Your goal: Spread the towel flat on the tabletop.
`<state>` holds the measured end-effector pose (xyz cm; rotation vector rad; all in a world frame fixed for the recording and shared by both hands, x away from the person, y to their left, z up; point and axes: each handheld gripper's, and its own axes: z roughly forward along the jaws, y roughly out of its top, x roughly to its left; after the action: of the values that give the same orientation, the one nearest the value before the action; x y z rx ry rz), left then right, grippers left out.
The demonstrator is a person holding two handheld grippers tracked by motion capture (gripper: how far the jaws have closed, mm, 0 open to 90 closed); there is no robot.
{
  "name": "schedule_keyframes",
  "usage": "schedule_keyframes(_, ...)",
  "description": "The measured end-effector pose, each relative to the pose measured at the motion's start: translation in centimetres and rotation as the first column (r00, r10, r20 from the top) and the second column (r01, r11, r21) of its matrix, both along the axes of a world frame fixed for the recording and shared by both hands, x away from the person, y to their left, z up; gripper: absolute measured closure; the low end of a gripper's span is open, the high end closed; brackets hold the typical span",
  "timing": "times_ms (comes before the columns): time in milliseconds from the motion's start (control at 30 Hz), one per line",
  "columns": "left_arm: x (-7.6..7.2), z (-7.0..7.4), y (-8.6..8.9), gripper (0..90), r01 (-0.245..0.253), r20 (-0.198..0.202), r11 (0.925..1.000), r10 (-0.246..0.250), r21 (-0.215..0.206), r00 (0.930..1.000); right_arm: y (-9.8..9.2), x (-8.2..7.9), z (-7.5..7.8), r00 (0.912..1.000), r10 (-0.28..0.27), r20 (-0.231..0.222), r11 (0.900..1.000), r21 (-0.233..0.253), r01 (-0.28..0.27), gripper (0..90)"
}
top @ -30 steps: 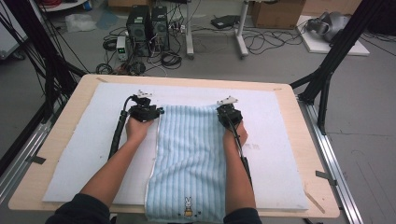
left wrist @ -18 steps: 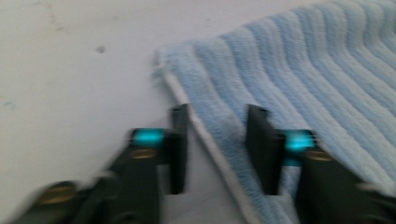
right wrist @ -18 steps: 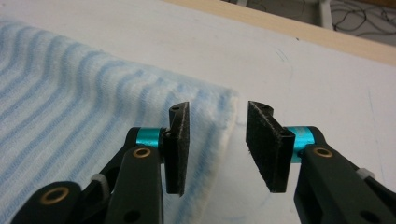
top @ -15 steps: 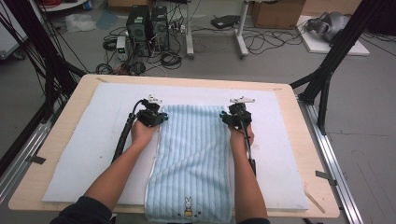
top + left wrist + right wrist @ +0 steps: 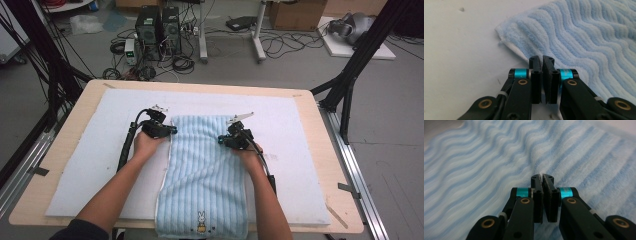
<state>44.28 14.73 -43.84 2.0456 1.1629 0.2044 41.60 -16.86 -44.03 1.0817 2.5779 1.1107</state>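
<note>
Towel (image 5: pixel 205 165) lies flat on the white mat (image 5: pixel 90 165) on the counter (image 5: pixel 330 200) — long axis runs from the person's edge to the far side, near end with the rabbit patch (image 5: pixel 201 221) hanging just over the counter's front edge. Stripes run along that same axis.

Left claw (image 5: pixel 172 130) sits at the towel's left edge near the far corner; in the left gripper view its jaws are pressed together, and the towel edge (image 5: pixel 506 37) lies just ahead and to the right of them — whether any cloth is pinched I cannot tell. Right claw (image 5: pixel 222 140) rests on top of the towel, inside its right edge and short of the far end; in the right gripper view the jaws are together too, cloth (image 5: pixel 499 157) all round, a pinch not visible.

Judgement: looks like a fold or smoothing job, early stage — towel spread full length, no fold visible. Left to do: grab the far corners properly and bring that end toward the rabbit end.
</note>
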Motion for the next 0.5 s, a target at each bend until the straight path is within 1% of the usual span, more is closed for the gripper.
schedule_keyframes(33, -0.1, 0.1, 0.1, 85.1, 0.015, -0.018, 0.9999, -0.016, -0.004, 0.9997, -0.3, -0.3, 0.1, 0.9998, 0.017, -0.004, 1.000, -0.013, -0.018, 87.0)
schedule_keyframes(100, -0.1, 0.2, 0.1, 83.5, 0.019, -0.031, 0.9998, -0.020, -0.006, 0.9993, -0.6, -0.7, 0.2, 0.9995, 0.028, -0.017, 0.999, -0.015, -0.028, 85.7)
schedule_keyframes(133, -0.1, 0.2, 0.0, 80.7, 0.005, -0.016, 1.0000, -0.005, -0.005, 0.9999, -0.6, -0.7, 0.2, 0.9994, 0.024, -0.026, 1.000, -0.011, -0.024, 83.7)
schedule_keyframes(167, 0.0, 0.3, 0.0, 73.3, -0.020, 0.002, 0.9998, 0.020, -0.006, 0.9998, -0.6, -0.7, 0.3, 0.9993, 0.021, -0.033, 1.000, -0.005, -0.021, 79.8)
schedule_keyframes(200, 0.1, 0.4, 0.0, 64.3, -0.045, 0.024, 0.9988, 0.046, -0.018, 0.9987, -0.5, -0.7, 0.3, 0.9995, 0.020, -0.024, 1.000, -0.004, -0.020, 75.1)
schedule_keyframes(233, 0.3, 0.4, 0.0, 58.7, -0.068, 0.053, 0.9969, 0.070, -0.040, 0.9961, -0.5, -0.7, 0.4, 0.9999, 0.015, -0.001, 1.000, -0.007, -0.015, 70.5)
schedule_keyframes(267, 0.4, 0.4, 0.1, 55.8, -0.095, 0.081, 0.9938, 0.099, -0.059, 0.9918, -0.5, -0.7, 0.5, 0.9998, 0.000, 0.020, 1.000, 0.005, -0.001, 70.3)
schedule_keyframes(300, 0.6, 0.4, 0.1, 54.0, -0.123, 0.102, 0.9891, 0.131, -0.082, 0.9862, -0.7, -0.7, 0.7, 0.9986, -0.017, 0.051, 1.000, 0.025, 0.016, 68.6)
schedule_keyframes(333, 0.8, 0.3, 0.2, 53.5, -0.151, 0.115, 0.9829, 0.163, -0.106, 0.9799, -1.0, -0.7, 0.9, 0.9953, -0.047, 0.084, 0.998, 0.038, 0.044, 68.1)
schedule_keyframes(367, 1.1, 0.1, 0.3, 53.4, -0.182, 0.116, 0.9751, 0.197, -0.127, 0.9736, -1.3, -0.7, 1.2, 0.9920, -0.081, 0.097, 0.996, 0.056, 0.075, 67.8)
schedule_keyframes(400, 1.4, -0.2, 0.4, 53.1, -0.192, 0.097, 0.9700, 0.208, -0.149, 0.9734, -1.7, -0.7, 1.4, 0.9873, -0.113, 0.111, 0.992, 0.067, 0.106, 67.7)
schedule_keyframes(433, 1.7, -0.6, 0.3, 53.2, -0.196, 0.067, 0.9700, 0.208, -0.143, 0.9759, -2.0, -0.6, 1.6, 0.9801, -0.145, 0.136, 0.989, 0.063, 0.138, 67.7)
schedule_keyframes(467, 2.0, -1.0, 0.0, 53.2, -0.185, 0.051, 0.9756, 0.192, -0.118, 0.9801, -2.4, -0.6, 1.8, 0.9735, -0.177, 0.145, 0.984, 0.058, 0.170, 67.6)
schedule_keyframes(500, 1.9, -1.0, -0.3, 53.0, -0.177, 0.080, 0.9788, 0.186, -0.103, 0.9793, -2.8, -0.6, 1.9, 0.9657, -0.209, 0.155, 0.978, 0.054, 0.203, 66.0)
